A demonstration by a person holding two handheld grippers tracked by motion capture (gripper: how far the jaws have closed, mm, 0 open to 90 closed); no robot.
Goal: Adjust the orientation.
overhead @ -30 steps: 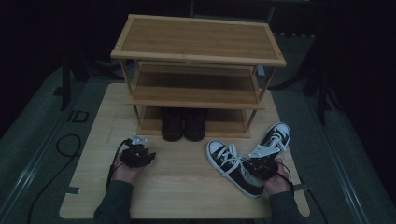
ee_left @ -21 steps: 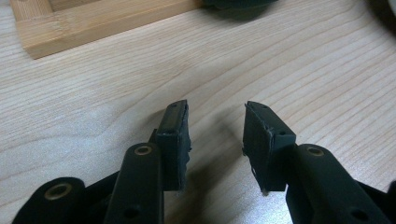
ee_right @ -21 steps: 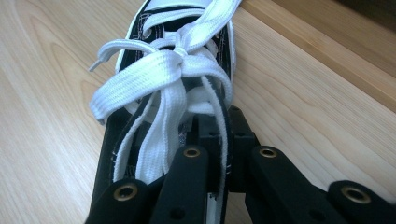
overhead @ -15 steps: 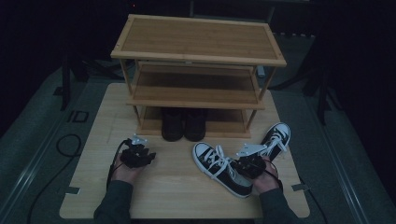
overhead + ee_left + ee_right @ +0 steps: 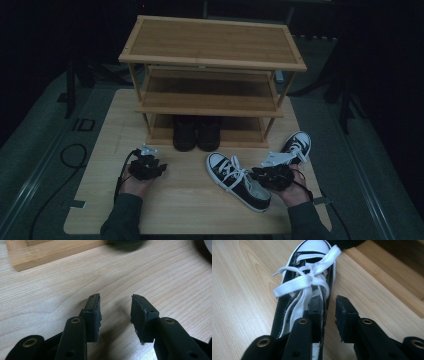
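Note:
A black sneaker with white laces [image 5: 235,179] lies on the wooden table [image 5: 190,210], toe toward the rack. My right gripper [image 5: 271,176] is at its heel. In the right gripper view the sneaker [image 5: 304,282] has its side wall between the jaws of the right gripper [image 5: 329,302], one jaw inside the shoe and one outside. These jaws have just been opening, and a gap shows at the outer pad. The second sneaker [image 5: 298,145] lies at the right. My left gripper [image 5: 145,167] rests open over bare wood, with nothing between the jaws of the left gripper [image 5: 115,300].
A three-tier bamboo shoe rack [image 5: 212,60] stands at the back of the table. A pair of dark boots [image 5: 196,132] sits on its bottom shelf. A rack foot [image 5: 50,255] shows ahead of the left gripper. Cables trail off both hands.
The sneaker has slid left toward the table's middle with the right gripper. The right hand has risen slightly. The left hand has kept still.

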